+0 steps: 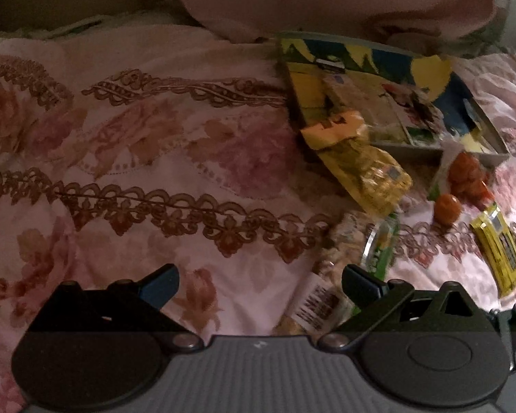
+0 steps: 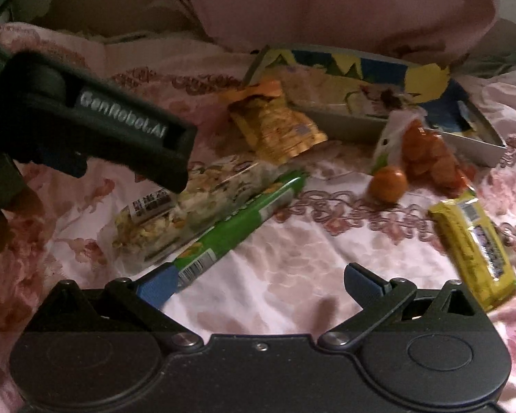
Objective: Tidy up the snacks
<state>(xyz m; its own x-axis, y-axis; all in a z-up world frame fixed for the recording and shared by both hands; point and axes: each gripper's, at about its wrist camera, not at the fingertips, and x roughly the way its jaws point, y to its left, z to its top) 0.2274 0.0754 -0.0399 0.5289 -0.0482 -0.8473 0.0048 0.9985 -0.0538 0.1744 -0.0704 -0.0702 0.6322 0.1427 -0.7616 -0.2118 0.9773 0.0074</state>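
Snacks lie on a pink floral bedsheet in front of a colourful tray (image 1: 492, 127) (image 2: 478, 143). A clear bag of mixed snacks (image 2: 175, 213) (image 1: 330, 275) lies beside a green packet (image 2: 237, 220) (image 1: 382, 241). A yellow-orange chip bag (image 2: 275, 124) (image 1: 361, 161) leans on the tray's near edge. A bag of orange pieces (image 2: 426, 155) (image 1: 464, 172), a small orange fruit (image 2: 387, 184) (image 1: 447, 208) and a yellow bar (image 2: 471, 244) (image 1: 498, 251) lie to the right. My left gripper (image 1: 259, 284) is open, just left of the clear bag. My right gripper (image 2: 259, 284) is open and empty over bare sheet, its left finger at the green packet's end.
The left gripper's black body (image 2: 96, 127) shows in the right wrist view above the clear bag. A pink pillow (image 2: 326, 7) lies behind the tray, which holds flat packets. A wide stretch of bedsheet (image 1: 137, 155) lies left of the snacks.
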